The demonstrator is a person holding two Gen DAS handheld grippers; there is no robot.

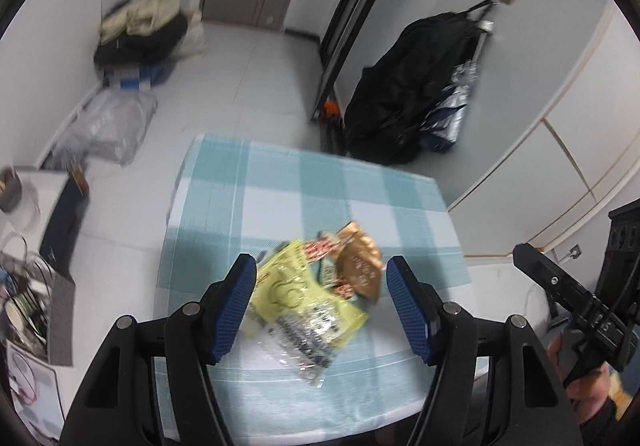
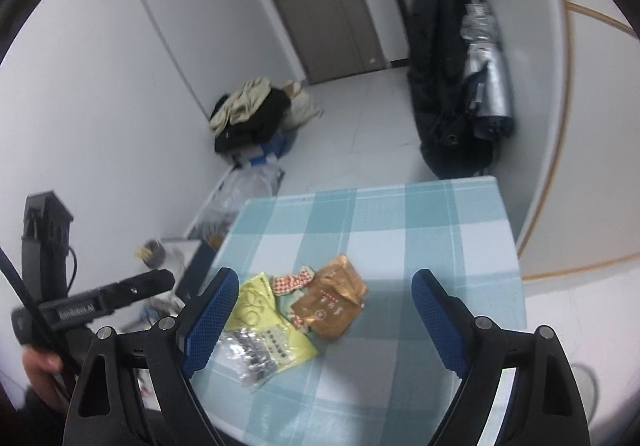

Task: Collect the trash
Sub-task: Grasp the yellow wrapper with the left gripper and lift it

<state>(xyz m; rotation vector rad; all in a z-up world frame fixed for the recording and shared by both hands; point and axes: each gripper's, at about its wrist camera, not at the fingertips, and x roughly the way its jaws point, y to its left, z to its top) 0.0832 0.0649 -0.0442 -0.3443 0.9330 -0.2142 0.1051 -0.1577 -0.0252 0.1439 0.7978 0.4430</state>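
A small heap of wrappers lies on the table with the blue-and-white checked cloth (image 1: 304,182) (image 2: 440,230). It holds a yellow and clear plastic bag (image 1: 296,298) (image 2: 264,330), a brown crumpled packet (image 1: 360,266) (image 2: 332,302) and a red-and-white wrapper (image 1: 320,248) (image 2: 292,280). My left gripper (image 1: 320,278) is open and empty, hovering above the heap. My right gripper (image 2: 324,298) is open and empty, also above the heap. Each gripper's body shows at the edge of the other's view: the right one (image 1: 560,286), the left one (image 2: 100,302).
A black bag (image 1: 416,86) (image 2: 444,78) and a silver umbrella hang at the wall behind the table. Clothes are piled on a blue box (image 1: 140,30) (image 2: 256,114) by the left wall, with a clear plastic bag (image 1: 108,122) near it. Clutter lies left of the table.
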